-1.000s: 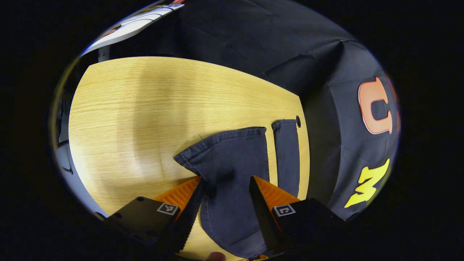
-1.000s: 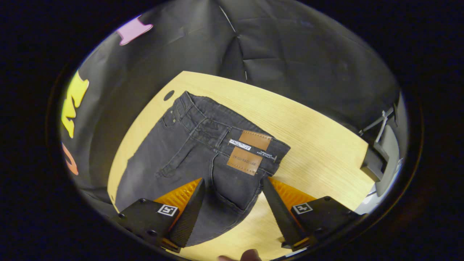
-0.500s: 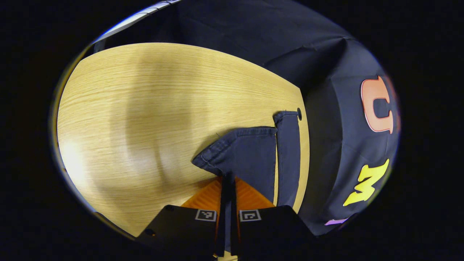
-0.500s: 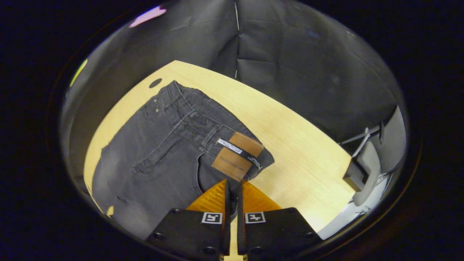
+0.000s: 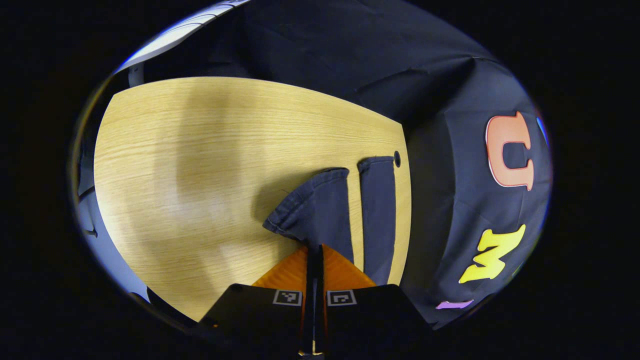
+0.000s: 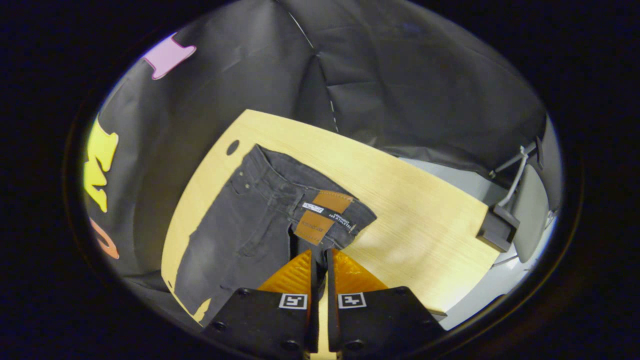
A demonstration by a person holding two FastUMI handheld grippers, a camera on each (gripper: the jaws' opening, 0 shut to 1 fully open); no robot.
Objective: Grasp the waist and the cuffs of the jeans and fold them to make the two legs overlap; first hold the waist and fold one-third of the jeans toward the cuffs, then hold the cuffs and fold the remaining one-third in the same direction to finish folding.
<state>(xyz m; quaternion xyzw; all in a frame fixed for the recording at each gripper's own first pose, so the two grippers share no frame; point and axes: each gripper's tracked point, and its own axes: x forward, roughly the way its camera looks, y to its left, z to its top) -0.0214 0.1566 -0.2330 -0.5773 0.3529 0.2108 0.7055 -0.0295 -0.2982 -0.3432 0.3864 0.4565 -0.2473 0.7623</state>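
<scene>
Left tool (image 5: 314,250), wide a second ago over the near leg's cuff (image 5: 312,210), is now pinched narrow on that hem, and the cuff has lifted and bunched off the worktop (image 5: 200,150) while the far leg (image 5: 377,200) lies flat beside it. Right tool (image 6: 320,255), likewise open a second ago, is now closed on the jeans (image 6: 250,230) at the near waist corner by the leather patch (image 6: 320,215), which has puckered upward; both ends look gripped, so the leg-over-leg fold seems ready to start

table (image 5: 200,150): light wood | wall (image 6: 400,75): black cloth | chair (image 6: 525,210): grey
</scene>
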